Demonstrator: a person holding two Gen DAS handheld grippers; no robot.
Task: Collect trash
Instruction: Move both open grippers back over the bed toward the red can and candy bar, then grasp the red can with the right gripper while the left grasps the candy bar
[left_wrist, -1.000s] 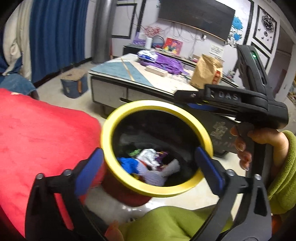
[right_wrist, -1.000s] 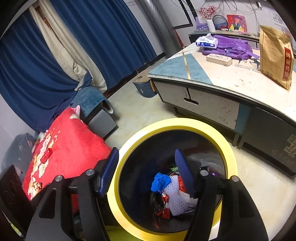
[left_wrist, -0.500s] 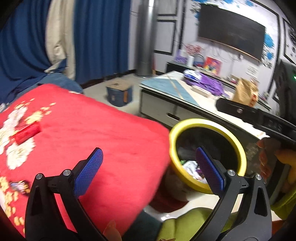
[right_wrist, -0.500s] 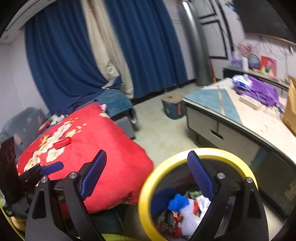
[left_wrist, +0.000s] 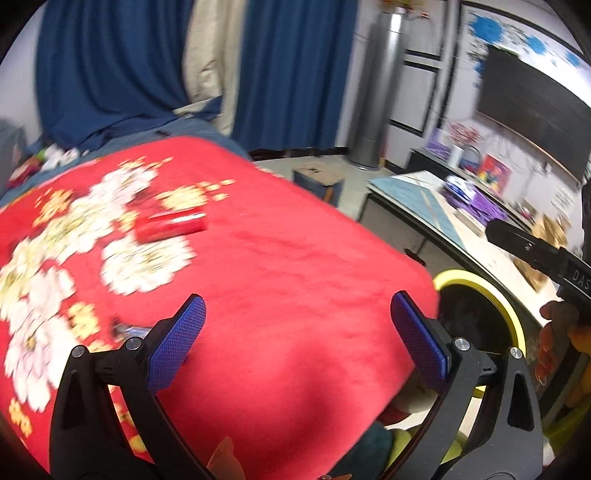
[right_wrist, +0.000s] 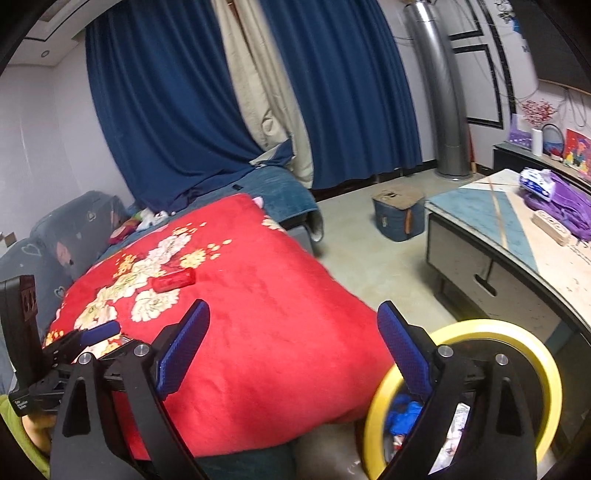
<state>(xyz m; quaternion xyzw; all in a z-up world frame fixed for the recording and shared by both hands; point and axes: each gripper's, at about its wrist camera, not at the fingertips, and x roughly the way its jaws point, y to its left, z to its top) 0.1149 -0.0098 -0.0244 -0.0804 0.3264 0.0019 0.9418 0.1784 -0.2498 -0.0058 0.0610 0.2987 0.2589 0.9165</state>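
Both tongs, the left (left_wrist: 297, 332) standing wide and empty and the right (right_wrist: 293, 341) still opening with nothing between, are facing the red can (right_wrist: 173, 281) lying on the blanket (right_wrist: 280, 332) beside the bin (right_wrist: 476, 328), likely the next trash.

A can (right_wrist: 173, 280) lay on the blanket (right_wrist: 258, 332) ahead of my jaws, left of centre; the bin (right_wrist: 517, 332) sat under my right jaw, trash (right_wrist: 402, 413) inside.

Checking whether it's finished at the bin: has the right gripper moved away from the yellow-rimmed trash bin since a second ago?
Yes. The right gripper has swung off the trash bin toward the red blanket; nothing between its opening jaws.
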